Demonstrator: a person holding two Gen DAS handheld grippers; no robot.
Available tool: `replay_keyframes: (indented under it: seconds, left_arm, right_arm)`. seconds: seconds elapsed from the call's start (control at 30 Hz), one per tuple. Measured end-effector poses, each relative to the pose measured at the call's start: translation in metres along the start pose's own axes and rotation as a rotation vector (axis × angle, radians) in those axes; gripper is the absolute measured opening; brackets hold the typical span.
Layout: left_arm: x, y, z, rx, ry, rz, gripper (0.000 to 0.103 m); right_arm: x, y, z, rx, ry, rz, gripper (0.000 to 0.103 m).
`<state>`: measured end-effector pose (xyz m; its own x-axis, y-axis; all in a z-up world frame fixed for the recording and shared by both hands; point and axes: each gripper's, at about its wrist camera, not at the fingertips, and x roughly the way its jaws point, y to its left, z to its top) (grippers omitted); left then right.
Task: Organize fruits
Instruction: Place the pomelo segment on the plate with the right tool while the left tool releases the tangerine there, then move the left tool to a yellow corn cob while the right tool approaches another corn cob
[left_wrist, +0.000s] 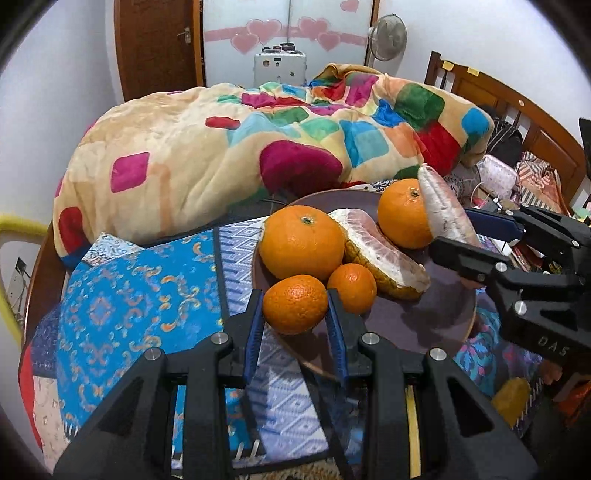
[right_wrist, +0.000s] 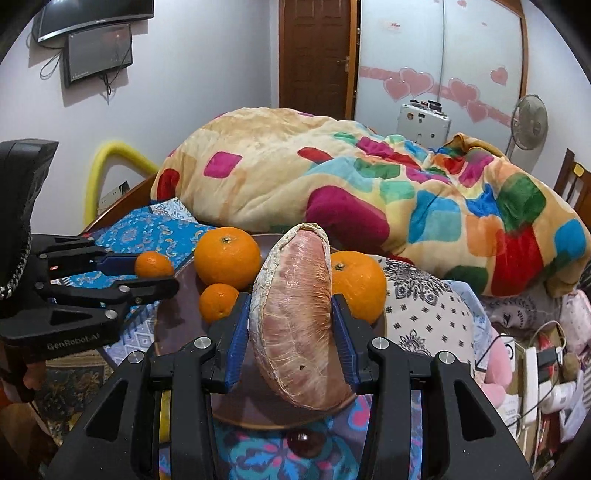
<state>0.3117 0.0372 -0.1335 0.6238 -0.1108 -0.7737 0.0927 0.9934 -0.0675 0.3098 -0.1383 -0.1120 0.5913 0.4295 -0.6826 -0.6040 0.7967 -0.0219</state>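
A dark brown plate (left_wrist: 424, 317) sits on the patterned bedding and holds two large oranges (left_wrist: 301, 242) (left_wrist: 402, 214), a small mandarin (left_wrist: 352, 287) and a peeled pomelo piece in its rind (left_wrist: 376, 254). My left gripper (left_wrist: 295, 317) is shut on another small mandarin (left_wrist: 294, 304) at the plate's near left rim. My right gripper (right_wrist: 291, 325) is shut on a peeled pink pomelo segment (right_wrist: 295, 321) and holds it upright over the plate (right_wrist: 177, 325). That segment also shows in the left wrist view (left_wrist: 443, 210).
A bulky multicoloured blanket (left_wrist: 240, 147) lies right behind the plate. Blue patterned bedding (left_wrist: 129, 314) spreads to the left. A wooden headboard (left_wrist: 517, 107) and clutter (right_wrist: 535, 369) stand at the right. A dark round fruit (right_wrist: 304, 443) lies below the plate's front edge.
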Motion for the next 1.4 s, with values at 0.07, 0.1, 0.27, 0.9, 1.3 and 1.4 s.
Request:
replay_keyframes:
  seconds: [0.07,0.1,0.27,0.9,1.3,1.4]
  left_arm:
    - [0.007,-0.004,0.001,0.012,0.003,0.007,0.032]
    - [0.009,-0.005,0.002,0.018,0.006,0.012,0.032]
    - [0.012,-0.004,0.003,0.007,0.006,0.022,0.033]
    - [-0.054,-0.009,-0.028,-0.015,-0.040,-0.012,0.052]
    - [-0.088,-0.032,-0.088,-0.004,-0.007,-0.062,0.052]
    - [-0.084,-0.039,-0.100,-0.004,0.013,-0.081,0.051]
  right_arm:
    - [0.005,-0.001,-0.001,-0.005,0.011,0.003,0.040]
    - [0.007,-0.001,-0.002,-0.006,0.015,0.005,0.040]
    - [0.016,-0.003,-0.007,0.004,0.044,0.035,0.041]
    - [-0.051,0.019,-0.021,-0.023,-0.033,-0.035,0.056]
    - [-0.093,0.036,-0.061,0.027,-0.044,-0.040,0.059]
    - [-0.096,0.037,-0.074,0.039,-0.029,-0.044,0.060]
